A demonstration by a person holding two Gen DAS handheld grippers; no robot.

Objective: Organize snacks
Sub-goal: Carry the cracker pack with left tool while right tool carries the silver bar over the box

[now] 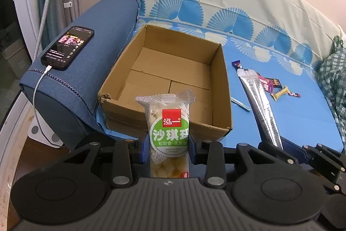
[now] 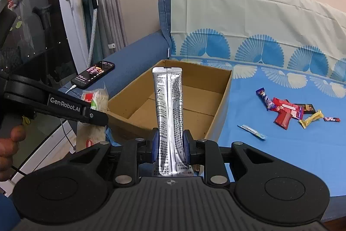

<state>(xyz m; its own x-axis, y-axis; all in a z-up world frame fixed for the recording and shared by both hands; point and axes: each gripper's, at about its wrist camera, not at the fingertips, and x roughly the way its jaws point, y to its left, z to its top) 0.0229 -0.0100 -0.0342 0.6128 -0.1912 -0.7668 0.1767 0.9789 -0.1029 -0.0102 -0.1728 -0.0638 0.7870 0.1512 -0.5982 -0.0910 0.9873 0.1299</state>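
My left gripper (image 1: 169, 144) is shut on a clear snack pack with a green and red label (image 1: 168, 133), held upright just in front of the open cardboard box (image 1: 173, 70). The box holds nothing. My right gripper (image 2: 170, 145) is shut on a long silver foil pouch (image 2: 168, 109), held upright in front of the same box (image 2: 190, 99). The pouch also shows in the left wrist view (image 1: 259, 101), and the left gripper with its pack in the right wrist view (image 2: 95, 105). Several small wrapped snacks (image 2: 289, 112) lie on the blue sheet right of the box.
A phone (image 1: 68, 47) on a charging cable lies on the blue sofa arm left of the box. A thin stick packet (image 2: 252, 129) lies on the sheet near the box. A green checked cloth (image 1: 333, 79) is at the far right. A glass door stands at left.
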